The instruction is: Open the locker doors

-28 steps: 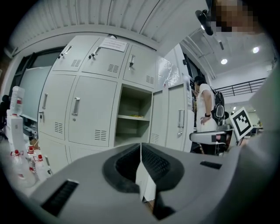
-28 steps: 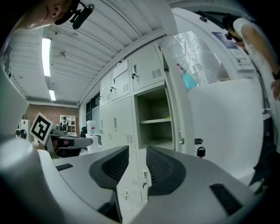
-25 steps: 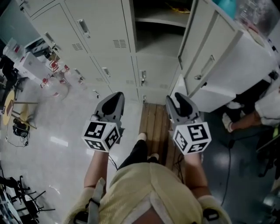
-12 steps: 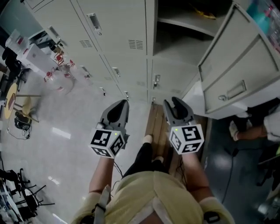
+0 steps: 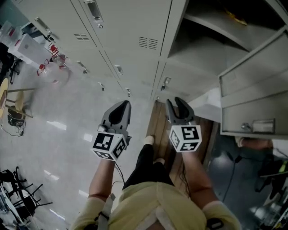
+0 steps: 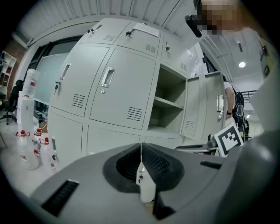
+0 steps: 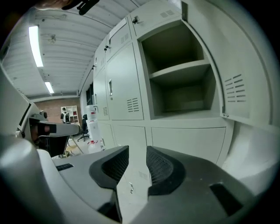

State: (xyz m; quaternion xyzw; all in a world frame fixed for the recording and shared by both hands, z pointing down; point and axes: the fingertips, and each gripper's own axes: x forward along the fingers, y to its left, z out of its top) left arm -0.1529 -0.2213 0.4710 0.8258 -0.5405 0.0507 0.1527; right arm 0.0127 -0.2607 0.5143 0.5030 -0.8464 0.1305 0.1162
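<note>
Left tongs: shut tight, jaw against jaw, with nothing caught between them. They are held low and near the body, pointing at the lockers and touching no door.
Right tongs: jaws a little apart and empty. Only the far locker front shows through the gap.
Open locker: the upper compartment at the far right, with a bare shelf inside. Its door is swung out toward the near right.
Shut doors: left of the open locker, each with a handle. Another shut one sits below the open locker, with a latch.
Underfoot: a wooden board lies near the locker base. There is pale floor to the left, with bottles standing far left.
Just changed: over the last second the shut doors have come to fill the far side of the head view, and the swung-out door has slid to the right edge. Both tongs have drawn a little closer together and kept clear of everything. The right jaws are parted as before.
Meaning for the task: one door looks done and several remain. Attention seems to be turning from the open locker to the shut doors on its left. No reach has begun.
Next move: it likely needs a jaw set on a handle, then a pull outward.
</note>
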